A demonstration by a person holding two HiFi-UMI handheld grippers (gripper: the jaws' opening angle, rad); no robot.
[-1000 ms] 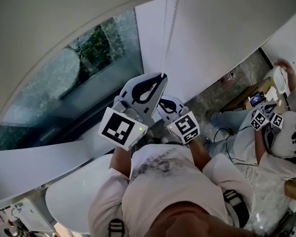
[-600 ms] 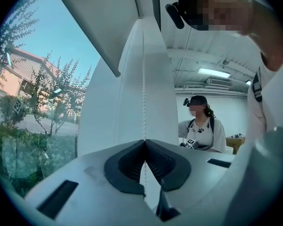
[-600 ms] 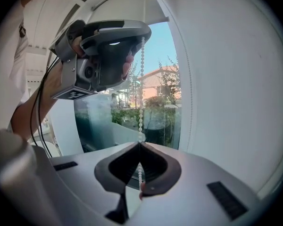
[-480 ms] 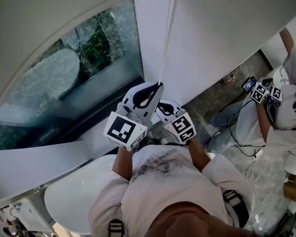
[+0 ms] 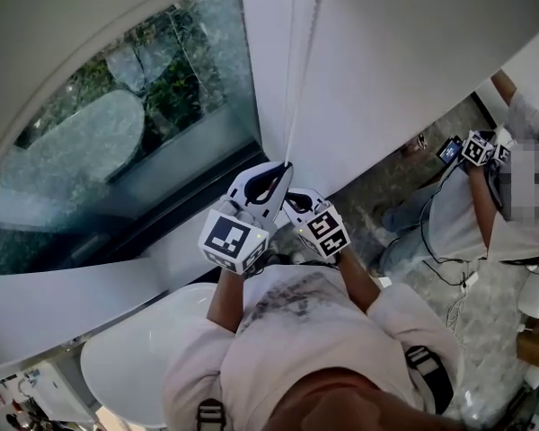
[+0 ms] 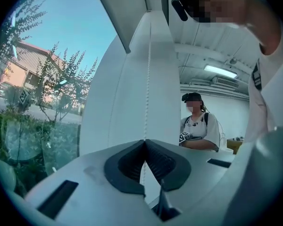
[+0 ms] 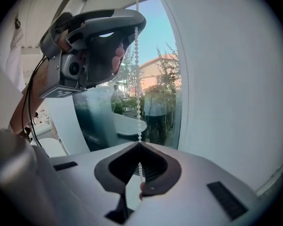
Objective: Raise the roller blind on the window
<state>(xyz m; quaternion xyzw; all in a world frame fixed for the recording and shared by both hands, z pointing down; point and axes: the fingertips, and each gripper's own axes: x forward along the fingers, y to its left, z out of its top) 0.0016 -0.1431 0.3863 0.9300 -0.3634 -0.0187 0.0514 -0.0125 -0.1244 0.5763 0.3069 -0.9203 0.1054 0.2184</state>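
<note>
- Two grippers hold one bead chain (image 5: pixel 304 70), a white beaded cord that drops from the top of the head view, just right of centre, along the side of the window (image 5: pixel 117 151).
- Left gripper (image 6: pixel 145 142): its fingers are pressed together at the tips and pinch the chain. The beads rise straight up from the tips in front of a white wall panel (image 5: pixel 404 61).
- Right gripper (image 7: pixel 139 144): its fingers are also closed on the chain, which runs on down between the dark inner faces.
- In the right gripper view the left gripper sits at the upper left, higher on the same chain, with the beads passing its tip.
- In the head view both grippers are at the centre of the frame, side by side and almost touching. Their marker cubes face the camera, above the person's white shirt (image 5: pixel 296 330).
- The roller blind (image 5: pixel 72 25) is the pale sheet filling the upper left of the head view. Its lower edge curves above the glass.
- The uncovered glass below that edge shows greenery outside.
- A second person (image 5: pixel 512 214) stands at the right edge of the head view.
</note>
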